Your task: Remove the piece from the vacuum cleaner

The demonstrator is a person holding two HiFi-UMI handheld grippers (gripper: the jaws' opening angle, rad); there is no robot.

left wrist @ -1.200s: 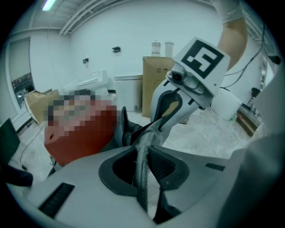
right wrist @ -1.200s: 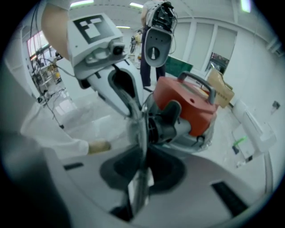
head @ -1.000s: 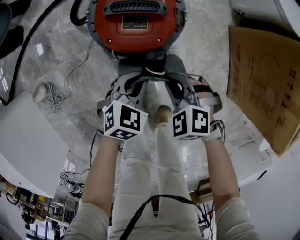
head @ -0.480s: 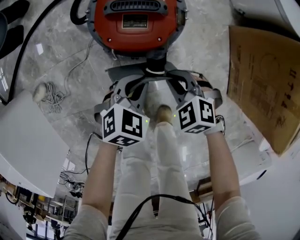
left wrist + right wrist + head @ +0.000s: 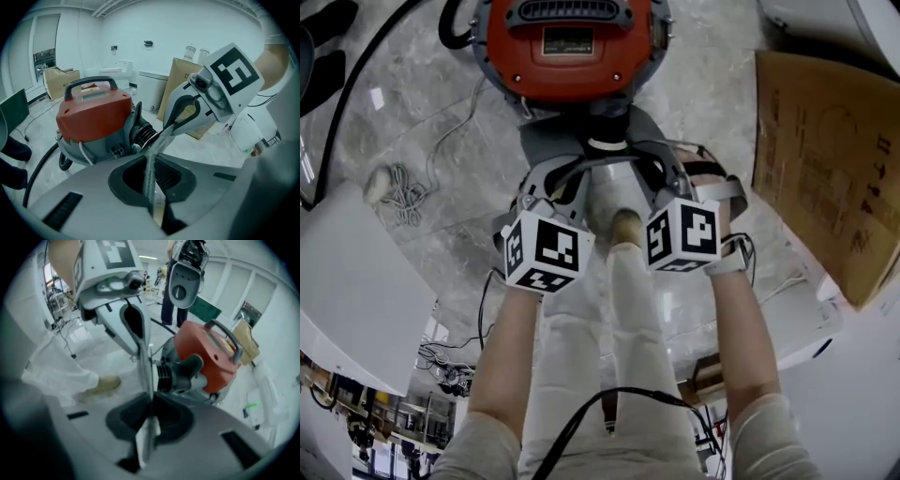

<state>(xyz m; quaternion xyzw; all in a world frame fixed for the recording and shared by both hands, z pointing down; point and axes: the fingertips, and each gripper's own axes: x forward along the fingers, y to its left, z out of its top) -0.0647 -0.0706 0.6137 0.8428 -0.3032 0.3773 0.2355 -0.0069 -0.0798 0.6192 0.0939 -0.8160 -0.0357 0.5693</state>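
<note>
Only overhead: cord bundle (image 5: pixel 394 192) (near vacuum cleaner (image 5: pixel 567 47))

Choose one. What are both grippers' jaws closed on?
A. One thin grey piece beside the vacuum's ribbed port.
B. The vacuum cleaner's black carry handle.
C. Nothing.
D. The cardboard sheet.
A: the left gripper and the right gripper each pinch the same thin grey piece, which runs from one to the other.

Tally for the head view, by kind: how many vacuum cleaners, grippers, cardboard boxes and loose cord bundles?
vacuum cleaner: 1
grippers: 2 (left gripper, right gripper)
cardboard box: 1
cord bundle: 1
Total: 5
</note>
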